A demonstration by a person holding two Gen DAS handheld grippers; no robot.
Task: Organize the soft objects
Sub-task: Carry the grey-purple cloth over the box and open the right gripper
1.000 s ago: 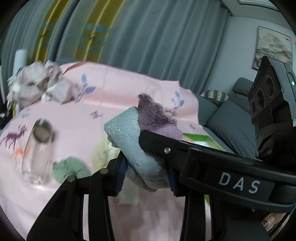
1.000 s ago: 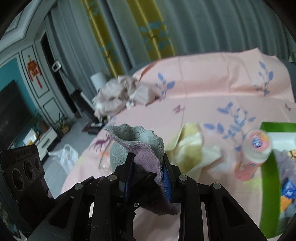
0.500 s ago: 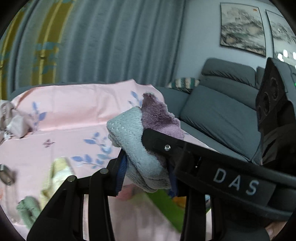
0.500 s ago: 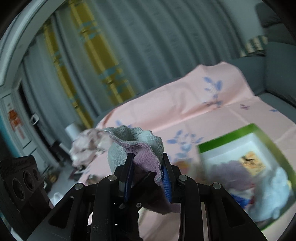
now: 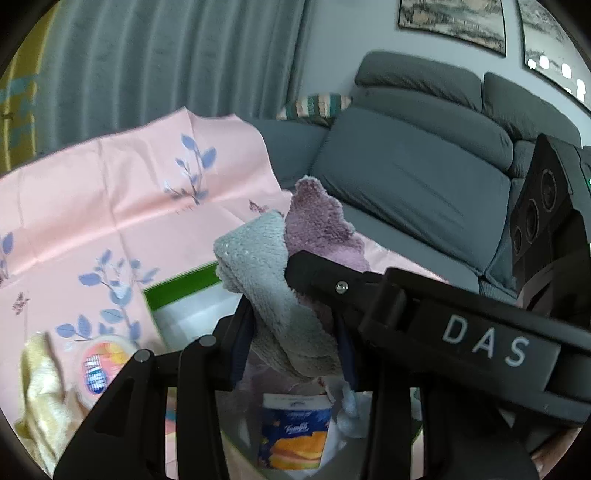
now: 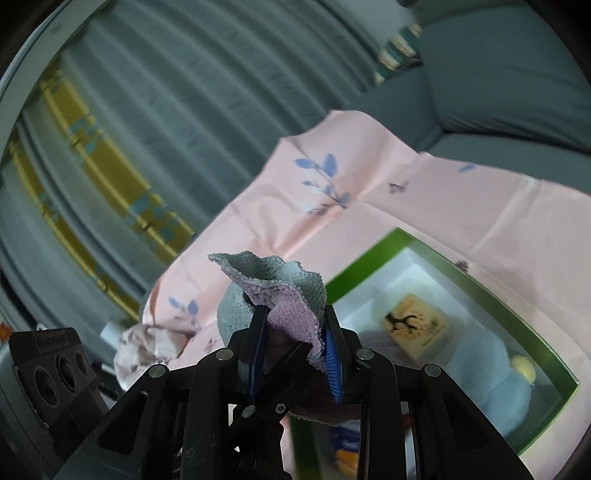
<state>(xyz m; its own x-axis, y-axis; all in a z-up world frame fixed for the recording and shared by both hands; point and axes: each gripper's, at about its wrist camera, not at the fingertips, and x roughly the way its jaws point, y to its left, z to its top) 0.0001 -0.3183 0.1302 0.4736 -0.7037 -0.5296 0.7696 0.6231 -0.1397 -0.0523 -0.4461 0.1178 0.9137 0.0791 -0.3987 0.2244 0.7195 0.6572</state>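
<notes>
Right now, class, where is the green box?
In the right wrist view, the green box sits on the pink cloth, lower right, just behind the towel both grippers hold.

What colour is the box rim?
Green rim, white inside; clearest in the right wrist view.

Ahead of my left claw and to its right sits a dark grey sofa (image 5: 413, 177) with plump back cushions, a striped pillow (image 5: 317, 105) at its far end. Above it, framed ink landscapes (image 5: 452, 18) hang on a pale wall (image 5: 332, 44). Grey pleated curtains (image 5: 166, 59) fill the space to my left; from my right claw I see a yellow patterned panel (image 6: 110, 173) among them.
</notes>
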